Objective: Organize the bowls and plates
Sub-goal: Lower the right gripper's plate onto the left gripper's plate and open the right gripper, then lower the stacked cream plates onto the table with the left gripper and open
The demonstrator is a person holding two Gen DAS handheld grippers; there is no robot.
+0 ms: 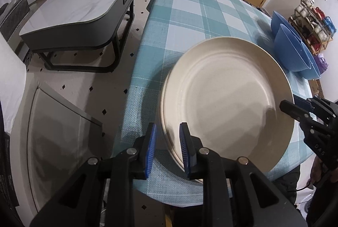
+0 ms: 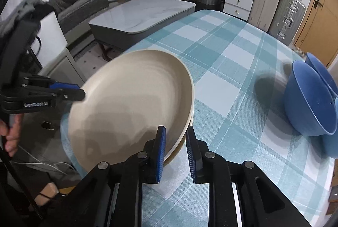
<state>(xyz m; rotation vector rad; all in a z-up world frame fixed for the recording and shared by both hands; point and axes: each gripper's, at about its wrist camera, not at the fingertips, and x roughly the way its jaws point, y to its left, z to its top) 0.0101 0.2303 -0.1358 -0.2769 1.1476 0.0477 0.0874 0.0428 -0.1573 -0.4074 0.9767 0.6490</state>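
cream plate (image 1: 228,100) tilted, rim between left hand-held gripper (image 1: 168,151) pads

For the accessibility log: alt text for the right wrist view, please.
A round cream plate, stacked on another, has its near rim between the right gripper fingers, the left gripper at its far edge. Blue plastic bowls sit to the right on the teal checked tablecloth.

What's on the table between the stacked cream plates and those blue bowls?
Nothing but bare checked tablecloth with a shadow on it, between the cream plates and the blue bowls. The right wrist view shows it best.
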